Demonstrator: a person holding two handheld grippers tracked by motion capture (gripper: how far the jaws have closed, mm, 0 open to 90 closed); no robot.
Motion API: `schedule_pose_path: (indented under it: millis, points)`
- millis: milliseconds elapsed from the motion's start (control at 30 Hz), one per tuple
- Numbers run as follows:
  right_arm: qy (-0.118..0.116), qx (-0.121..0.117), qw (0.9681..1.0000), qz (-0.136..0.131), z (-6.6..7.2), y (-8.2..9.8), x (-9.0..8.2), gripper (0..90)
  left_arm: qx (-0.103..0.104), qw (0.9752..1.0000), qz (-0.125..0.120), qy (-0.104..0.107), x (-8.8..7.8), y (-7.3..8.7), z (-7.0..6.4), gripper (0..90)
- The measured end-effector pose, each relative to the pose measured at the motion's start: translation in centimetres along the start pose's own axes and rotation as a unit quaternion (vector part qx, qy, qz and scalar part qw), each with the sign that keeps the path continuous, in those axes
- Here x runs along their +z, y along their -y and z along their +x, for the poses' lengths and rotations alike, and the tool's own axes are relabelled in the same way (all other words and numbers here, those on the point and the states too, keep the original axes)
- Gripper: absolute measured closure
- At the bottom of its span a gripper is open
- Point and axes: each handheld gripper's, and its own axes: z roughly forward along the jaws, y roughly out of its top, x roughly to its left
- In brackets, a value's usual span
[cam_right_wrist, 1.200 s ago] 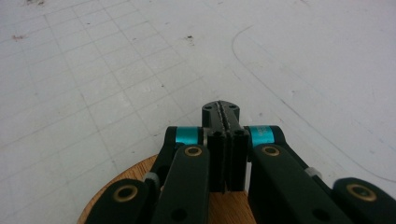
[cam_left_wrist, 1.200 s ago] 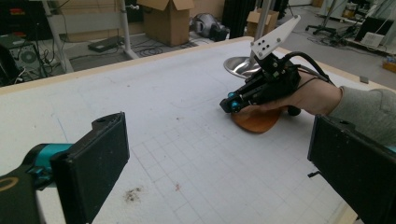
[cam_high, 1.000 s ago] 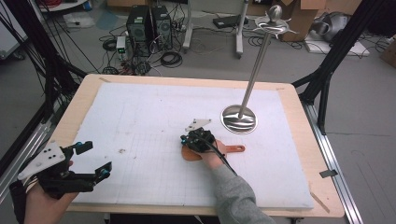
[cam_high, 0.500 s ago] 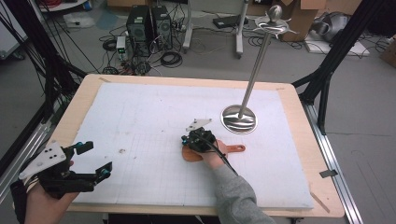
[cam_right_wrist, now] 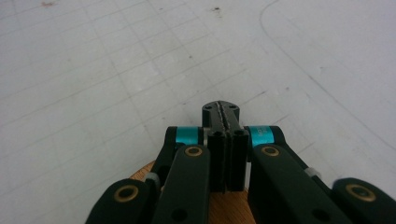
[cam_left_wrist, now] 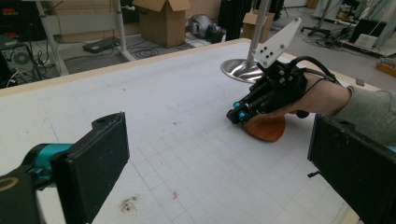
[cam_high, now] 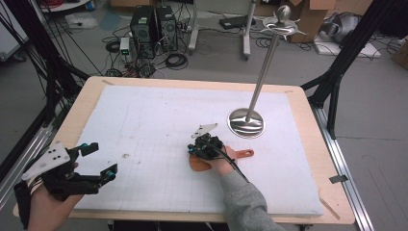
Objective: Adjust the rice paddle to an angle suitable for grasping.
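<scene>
1. Nothing has moved since the earlier frame.
2. Right gripper (cam_high: 196,150) jaws pressed together, empty, over a wooden paddle (cam_high: 240,155), possibly touching it.
3. Left gripper (cam_high: 98,161) spread wide, near table (cam_high: 308,125) corner.

Wooden board (cam_right_wrist: 224,205), frame bottom: largely hidden beneath right gripper (cam_right_wrist: 221,114). Left gripper (cam_left_wrist: 224,154), lower corners: cropped by frame edges.

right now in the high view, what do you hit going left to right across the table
left gripper → right gripper over a wooden paddle → steel stand
</scene>
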Motion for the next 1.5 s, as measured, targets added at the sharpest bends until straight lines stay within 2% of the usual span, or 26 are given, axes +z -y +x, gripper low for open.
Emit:
schedule_pose_path:
  millis: [233, 333, 400, 433, 533, 633, 767, 933, 1000, 1500]
  points:
    - [-0.012, 0.002, 0.9999, 0.000, 0.1, 0.3, -0.3, 89.9, 0.001, 1.0000, 0.003, 0.009, 0.8, -0.2, -0.1, 5.8]
    - [-0.010, -0.010, 0.9999, 0.003, 0.2, 0.4, -0.5, 89.9, 0.002, 0.9999, 0.002, 0.011, 1.0, -0.3, -0.1, 5.8]
    - [-0.009, -0.008, 0.9999, 0.007, 0.4, 0.4, -0.6, 89.9, 0.001, 0.9999, 0.001, 0.011, 1.1, -0.3, -0.1, 5.8]
    - [-0.002, -0.017, 0.9998, 0.008, 0.7, 0.5, -0.7, 89.9, 0.001, 0.9999, 0.000, 0.012, 1.2, -0.4, 0.0, 5.8]
    - [0.003, -0.024, 0.9997, 0.009, 1.0, 0.5, -0.7, 89.9, 0.003, 0.9999, 0.003, 0.015, 1.4, -0.4, 0.1, 5.8]
    - [-0.002, -0.032, 0.9995, 0.008, 1.2, 0.7, -0.9, 89.9, 0.001, 0.9998, 0.002, 0.018, 1.8, -0.6, 0.1, 5.8]
    - [-0.009, -0.026, 0.9996, 0.009, 1.4, 1.1, -1.3, 89.9, 0.003, 0.9998, 0.000, 0.021, 2.1, -0.9, 0.3, 5.8]
    - [-0.004, -0.031, 0.9994, 0.016, 1.7, 1.4, -1.8, 89.9, 0.002, 0.9997, -0.003, 0.025, 2.7, -1.1, 0.5, 5.8]
    - [0.000, -0.035, 0.9992, 0.017, 1.9, 1.6, -2.0, 89.9, 0.003, 0.9996, -0.003, 0.029, 3.1, -1.3, 0.5, 5.9]
    - [-0.008, -0.026, 0.9994, 0.023, 2.3, 3.3, -4.0, 89.9, 0.007, 0.9983, -0.002, 0.059, 5.8, -2.2, 0.4, 5.9]
